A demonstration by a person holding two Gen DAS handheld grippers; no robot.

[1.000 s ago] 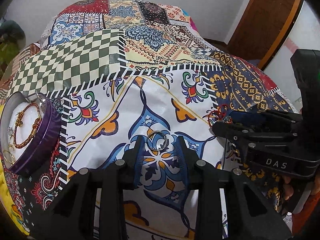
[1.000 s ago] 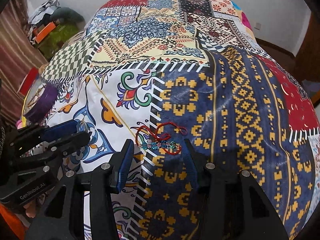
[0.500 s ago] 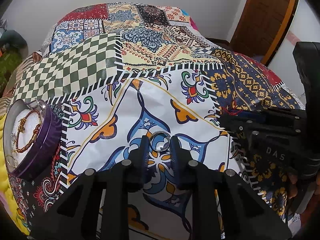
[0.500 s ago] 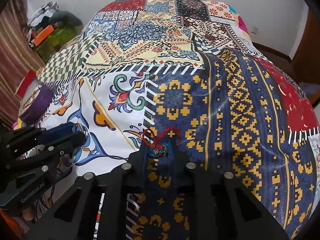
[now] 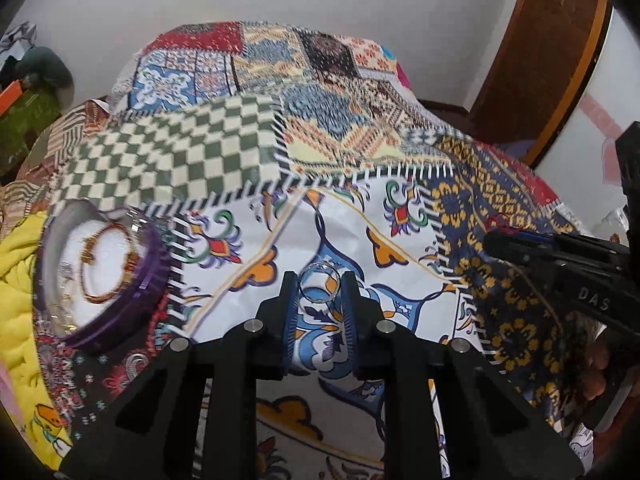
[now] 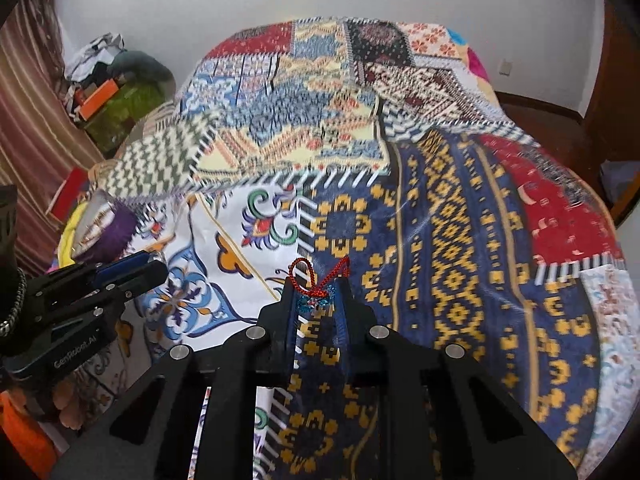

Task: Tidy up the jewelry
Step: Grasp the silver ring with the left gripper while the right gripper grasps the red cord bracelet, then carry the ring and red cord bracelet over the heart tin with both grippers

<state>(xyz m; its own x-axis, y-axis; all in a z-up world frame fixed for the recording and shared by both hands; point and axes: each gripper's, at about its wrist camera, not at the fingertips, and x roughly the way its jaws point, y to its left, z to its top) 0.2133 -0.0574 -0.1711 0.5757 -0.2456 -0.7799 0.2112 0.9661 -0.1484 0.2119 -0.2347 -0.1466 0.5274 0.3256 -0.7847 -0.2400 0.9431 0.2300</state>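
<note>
Purple tin [image 5: 120, 280] with beaded bracelet [image 5: 106, 264] inside

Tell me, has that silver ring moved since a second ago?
Yes. The silver ring, clamped by the left gripper, has lifted off the patchwork cloth.

patchwork bedspread [image 6: 460, 208], wooden door [image 5: 540, 60], perhaps boxes [image 6: 100, 96].

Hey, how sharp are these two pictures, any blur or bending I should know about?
Left wrist view: silver ring crisp, purple jewelry box smeared, edges bowed by fisheye. Right wrist view: red cord bracelet clear, patchwork bedspread streaked with motion blur, corners dark.
</note>
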